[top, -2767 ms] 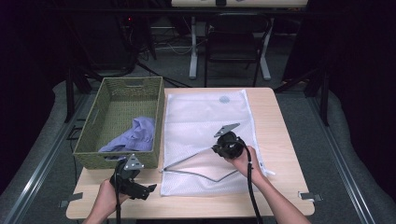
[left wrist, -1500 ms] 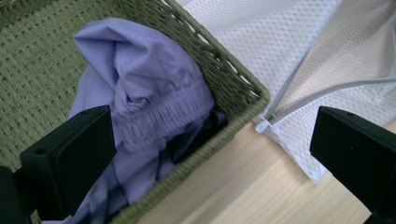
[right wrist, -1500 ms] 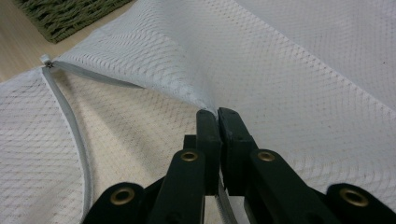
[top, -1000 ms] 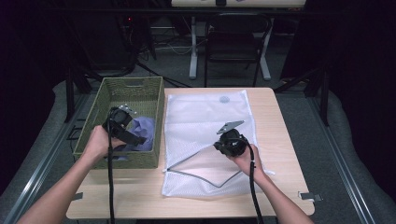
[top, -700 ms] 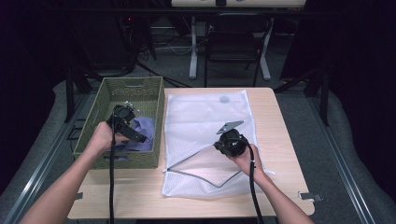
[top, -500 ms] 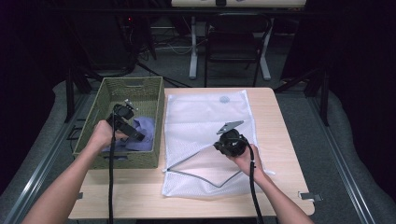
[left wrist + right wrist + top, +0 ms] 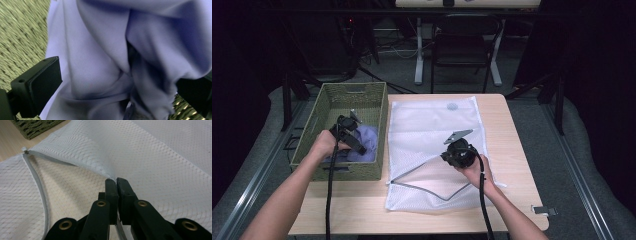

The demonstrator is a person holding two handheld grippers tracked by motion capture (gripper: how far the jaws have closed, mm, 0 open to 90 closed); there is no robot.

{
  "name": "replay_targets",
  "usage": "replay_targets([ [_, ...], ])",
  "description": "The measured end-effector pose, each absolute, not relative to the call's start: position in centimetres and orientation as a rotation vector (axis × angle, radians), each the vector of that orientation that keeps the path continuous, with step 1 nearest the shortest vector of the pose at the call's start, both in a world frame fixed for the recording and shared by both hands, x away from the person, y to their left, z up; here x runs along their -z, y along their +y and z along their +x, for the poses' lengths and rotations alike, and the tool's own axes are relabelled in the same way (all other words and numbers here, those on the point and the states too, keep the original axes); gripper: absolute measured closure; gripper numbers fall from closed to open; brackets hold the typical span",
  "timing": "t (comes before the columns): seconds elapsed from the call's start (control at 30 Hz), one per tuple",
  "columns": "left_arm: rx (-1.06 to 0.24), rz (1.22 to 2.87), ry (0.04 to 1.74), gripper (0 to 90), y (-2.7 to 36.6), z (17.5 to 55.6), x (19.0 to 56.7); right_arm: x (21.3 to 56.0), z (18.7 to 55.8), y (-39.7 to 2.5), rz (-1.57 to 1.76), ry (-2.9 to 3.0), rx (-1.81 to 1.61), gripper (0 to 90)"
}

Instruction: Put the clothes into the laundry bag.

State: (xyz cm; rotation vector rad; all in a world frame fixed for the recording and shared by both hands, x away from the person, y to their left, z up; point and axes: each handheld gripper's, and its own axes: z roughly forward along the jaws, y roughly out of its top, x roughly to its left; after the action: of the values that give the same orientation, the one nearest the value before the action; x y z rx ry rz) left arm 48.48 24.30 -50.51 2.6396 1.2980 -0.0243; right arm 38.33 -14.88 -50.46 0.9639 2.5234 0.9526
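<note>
My left tongs (image 7: 354, 131) stand wide open down in the green basket (image 7: 377, 102), with the lavender garment (image 7: 110, 50) bunched directly between the two pads, its folds running along my line of sight. My right tongs (image 7: 116, 182) are clamped on the upper lip of the mesh laundry bag (image 7: 432, 120), holding its mouth open toward the basket on the worktop (image 7: 507, 125).

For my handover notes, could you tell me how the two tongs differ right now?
The left tongs stand open around the purple cloth inside the green basket; the right tongs are shut on the white mesh bag, lifting its upper layer over the table. Both are black and hand-held.
</note>
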Motion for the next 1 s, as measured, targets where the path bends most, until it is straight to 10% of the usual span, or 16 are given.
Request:
replay_targets([
  [1.0,0.038,2.631,1.281,70.0,23.9,47.8,50.4,50.4,38.4,-15.1,0.971,2.511,-0.954,87.6],
])
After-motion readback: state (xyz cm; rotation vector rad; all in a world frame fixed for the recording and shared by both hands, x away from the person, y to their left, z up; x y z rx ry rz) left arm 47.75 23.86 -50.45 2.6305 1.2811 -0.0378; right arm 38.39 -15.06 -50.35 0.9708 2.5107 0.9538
